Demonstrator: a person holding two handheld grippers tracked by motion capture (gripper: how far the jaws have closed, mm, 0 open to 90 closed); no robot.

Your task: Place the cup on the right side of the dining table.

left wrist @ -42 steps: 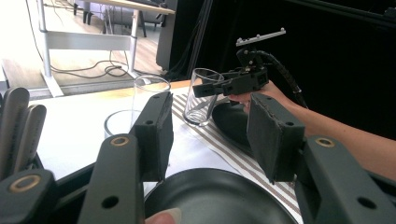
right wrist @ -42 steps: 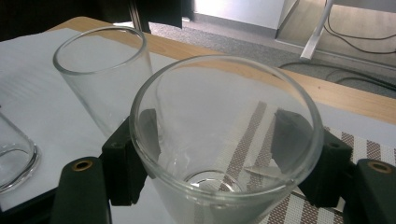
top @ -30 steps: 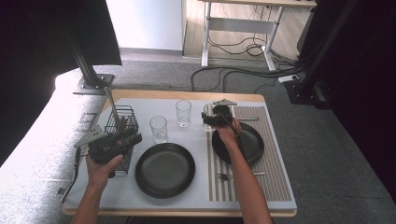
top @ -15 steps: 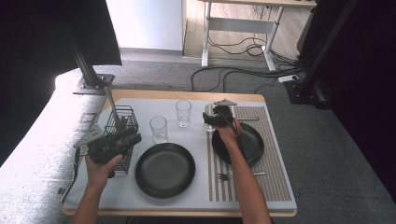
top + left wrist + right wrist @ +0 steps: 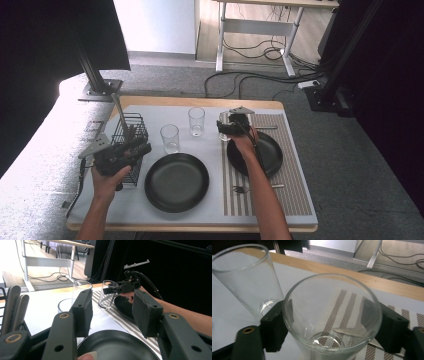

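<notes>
Fingers (image 5: 274,327) of the right gripper (image 5: 231,125) sit on both sides of a clear glass (image 5: 332,322), pads against its wall, so it's pinched, at the striped mat's (image 5: 295,195) left edge, 12 o'clock side of the bench (image 5: 150,102). Another glass (image 5: 244,277) stands just beside it at 9 o'clock, tight gap. Left gripper (image 5: 111,312) hangs spread wide, nothing in it, over the big black plate's (image 5: 176,181) rim near the wire basket (image 5: 131,131). Open room between plate and glasses.
</notes>
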